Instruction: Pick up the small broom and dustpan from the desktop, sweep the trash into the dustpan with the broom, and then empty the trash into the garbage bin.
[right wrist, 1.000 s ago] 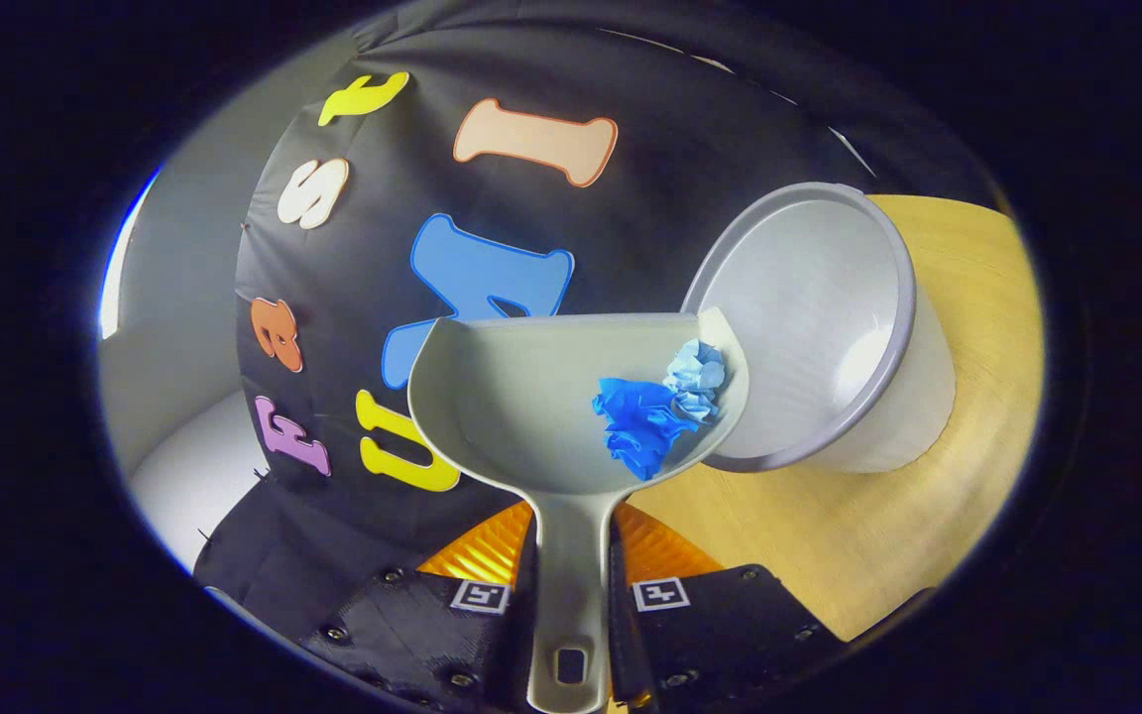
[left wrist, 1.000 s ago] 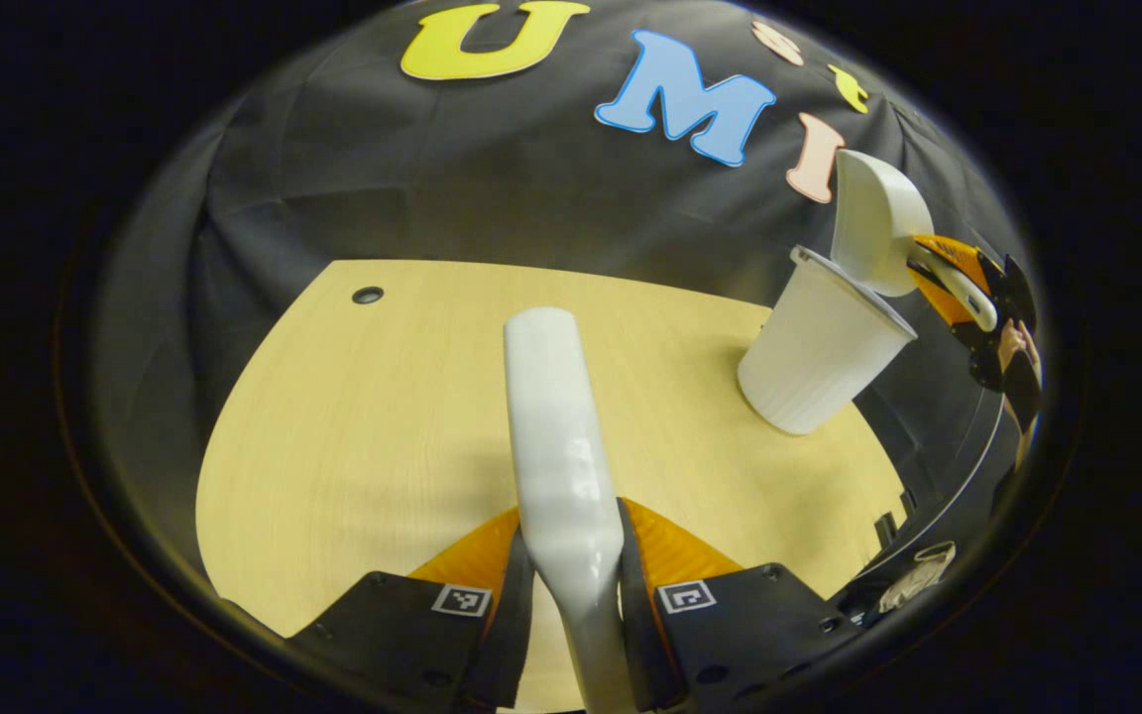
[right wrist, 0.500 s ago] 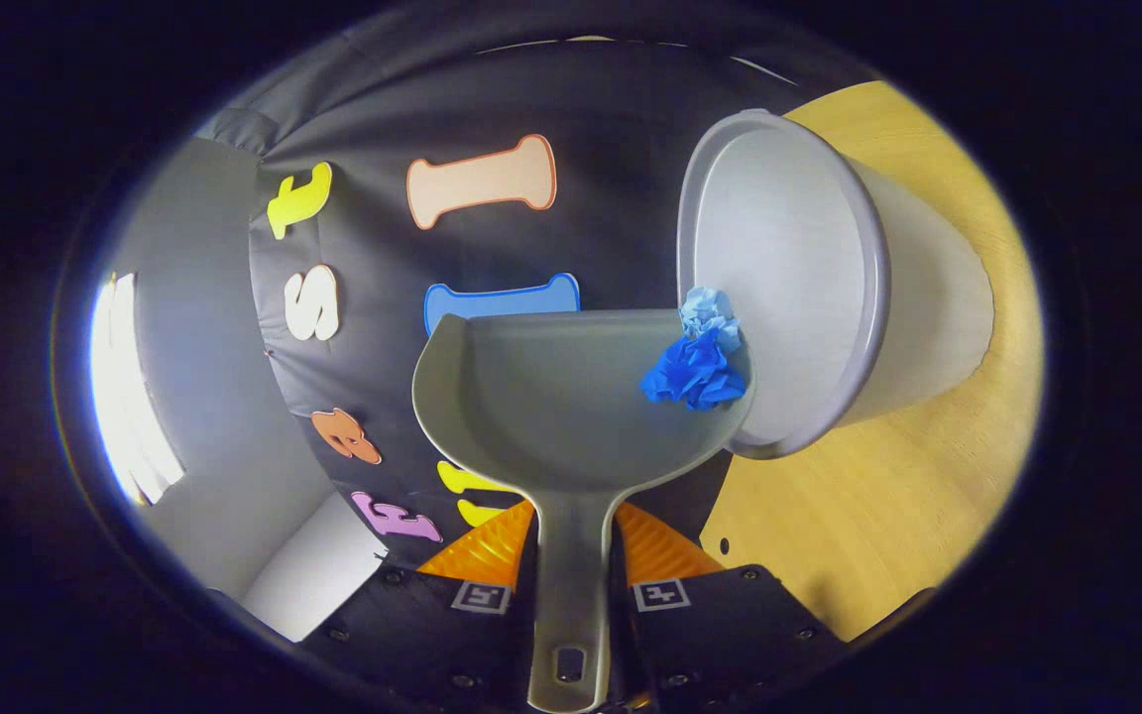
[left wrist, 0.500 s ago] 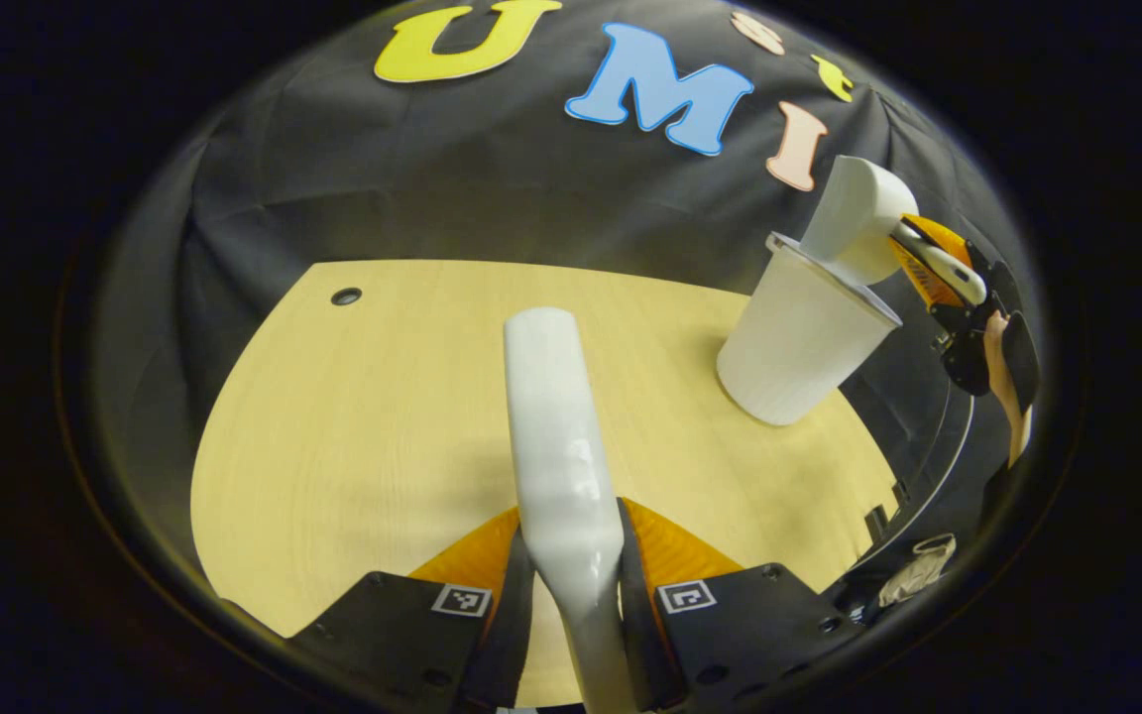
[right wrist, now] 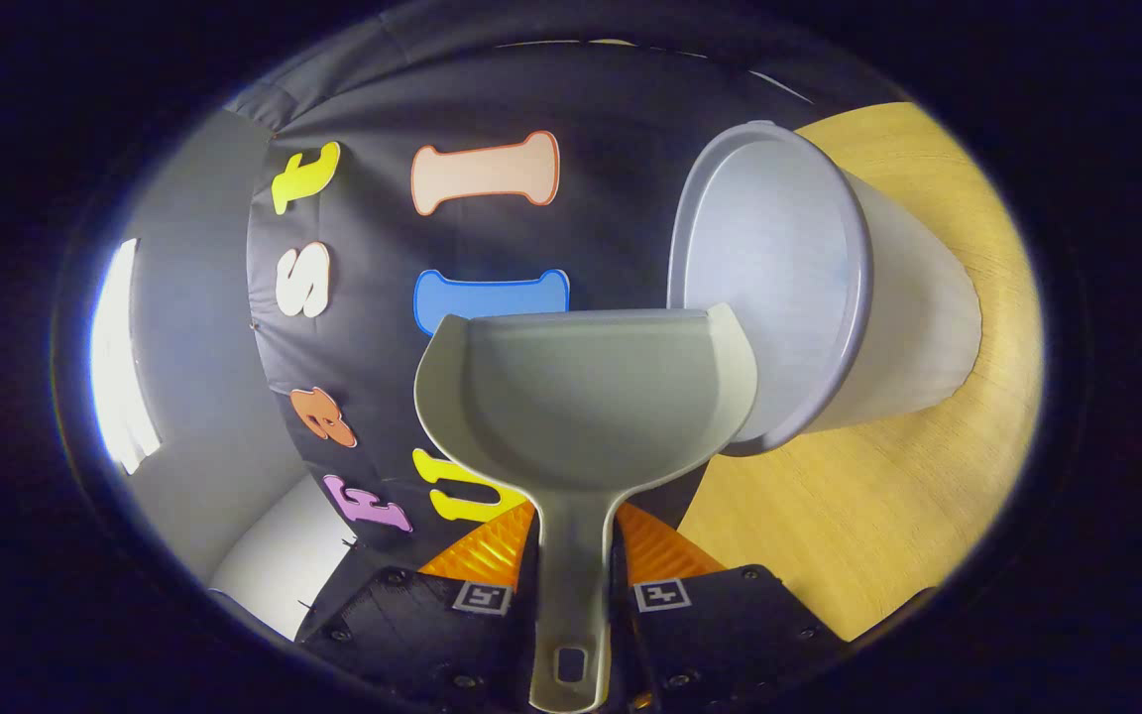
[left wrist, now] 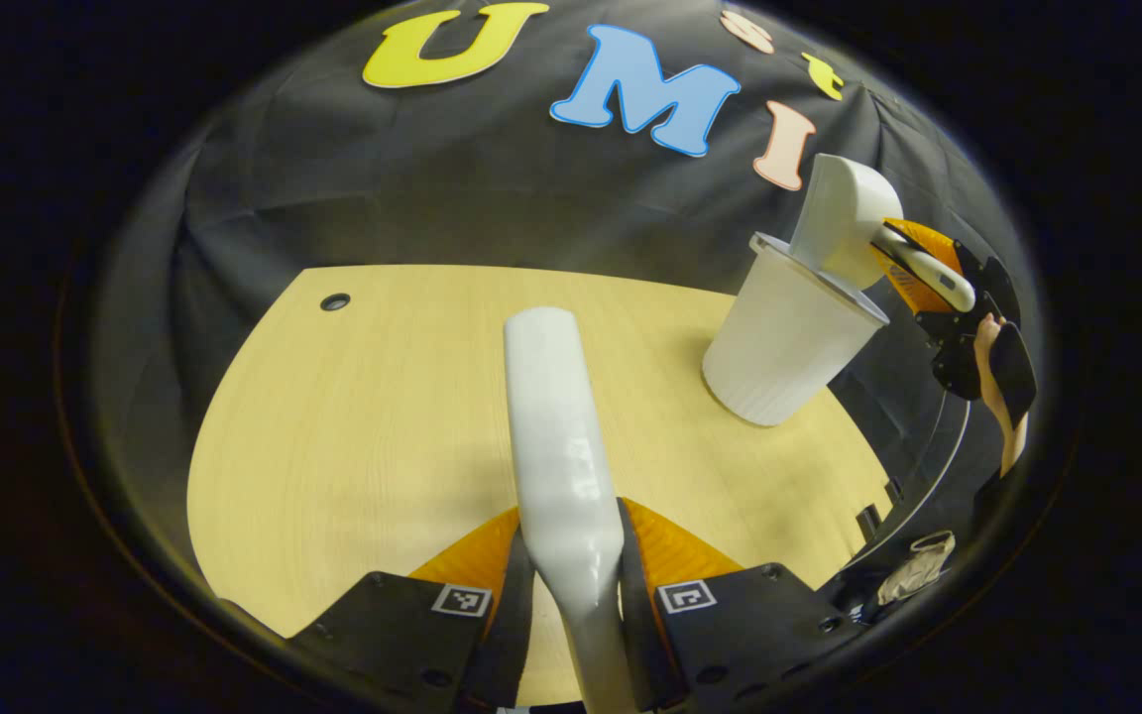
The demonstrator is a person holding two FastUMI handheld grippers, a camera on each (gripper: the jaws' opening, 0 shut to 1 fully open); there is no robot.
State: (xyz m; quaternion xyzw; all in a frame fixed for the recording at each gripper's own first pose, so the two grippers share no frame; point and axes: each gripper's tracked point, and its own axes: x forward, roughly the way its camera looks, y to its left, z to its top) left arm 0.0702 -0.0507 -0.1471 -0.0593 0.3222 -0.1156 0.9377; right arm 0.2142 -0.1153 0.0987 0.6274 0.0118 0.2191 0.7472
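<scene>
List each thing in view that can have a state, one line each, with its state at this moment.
dustpan: tipped over the bin's rim, pan empty
garbage bin: upright on the table, mouth open
broom: held off the table, idle
left gripper: shut on the broom's handle
right gripper: shut on the dustpan's handle
table: bare wood

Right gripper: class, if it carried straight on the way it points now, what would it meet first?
The right gripper grips the dustpan by its handle. Straight ahead past the pan's lip is the booth's black cloth wall; the bin sits just to the side. Depth is unclear.
</scene>
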